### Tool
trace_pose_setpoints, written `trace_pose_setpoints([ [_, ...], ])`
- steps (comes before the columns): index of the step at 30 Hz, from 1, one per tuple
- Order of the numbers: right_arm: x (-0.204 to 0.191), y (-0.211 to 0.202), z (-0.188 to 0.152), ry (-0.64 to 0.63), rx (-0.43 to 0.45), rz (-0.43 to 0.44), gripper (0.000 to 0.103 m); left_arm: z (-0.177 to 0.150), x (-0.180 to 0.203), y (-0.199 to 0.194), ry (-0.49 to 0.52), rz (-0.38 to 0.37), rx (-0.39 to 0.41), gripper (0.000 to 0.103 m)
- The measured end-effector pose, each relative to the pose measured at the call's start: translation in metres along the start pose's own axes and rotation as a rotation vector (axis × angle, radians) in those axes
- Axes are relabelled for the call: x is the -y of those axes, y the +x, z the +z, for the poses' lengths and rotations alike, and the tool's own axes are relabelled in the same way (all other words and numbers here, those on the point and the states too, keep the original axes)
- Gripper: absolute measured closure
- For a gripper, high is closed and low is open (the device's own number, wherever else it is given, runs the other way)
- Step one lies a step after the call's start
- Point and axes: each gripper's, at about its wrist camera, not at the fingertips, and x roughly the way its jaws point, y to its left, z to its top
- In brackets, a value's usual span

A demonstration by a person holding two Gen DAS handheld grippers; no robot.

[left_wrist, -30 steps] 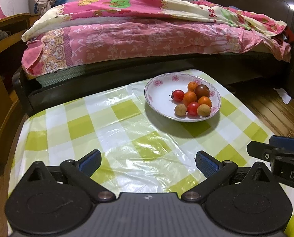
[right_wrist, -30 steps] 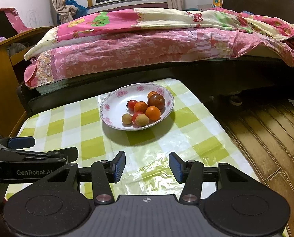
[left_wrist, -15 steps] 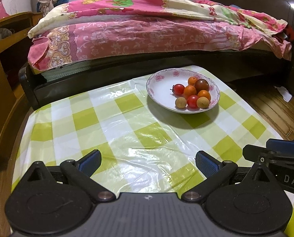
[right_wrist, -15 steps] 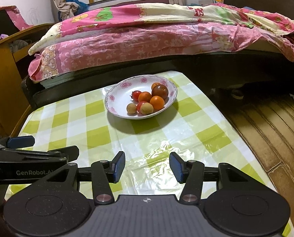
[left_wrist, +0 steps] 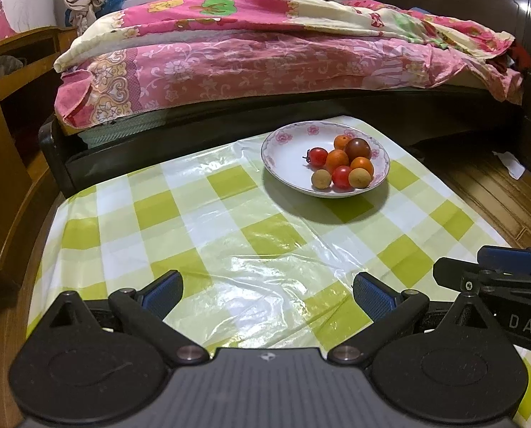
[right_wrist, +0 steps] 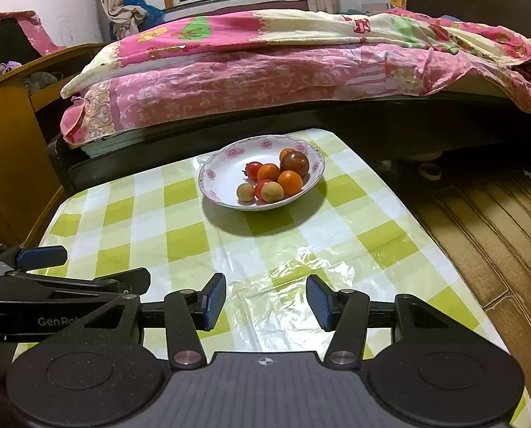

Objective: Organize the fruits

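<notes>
A white floral plate stands at the far side of the table with several small fruits in it: red tomatoes, orange ones, a dark brown one and pale tan ones. My left gripper is open and empty, well short of the plate, above the near part of the table. My right gripper is open and empty, also near the table's front edge. Each gripper shows at the edge of the other's view.
The table has a green and white checked plastic cloth. A bed with pink quilts runs close behind the table. A wooden cabinet stands at the left. Wooden floor lies to the right.
Both grippers have pulled back and risen a little from the plate, which now looks smaller and farther. Both stay open and empty.
</notes>
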Motion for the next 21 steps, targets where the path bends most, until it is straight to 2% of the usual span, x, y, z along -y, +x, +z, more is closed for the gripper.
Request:
trace_pose_setpoints([
  [21,-0.0045,-0.0047,-0.0059,-0.002,-0.007,0.009,0.055,-0.0076,0.0006,-0.0077,0.011,0.025,0.004,0.0],
])
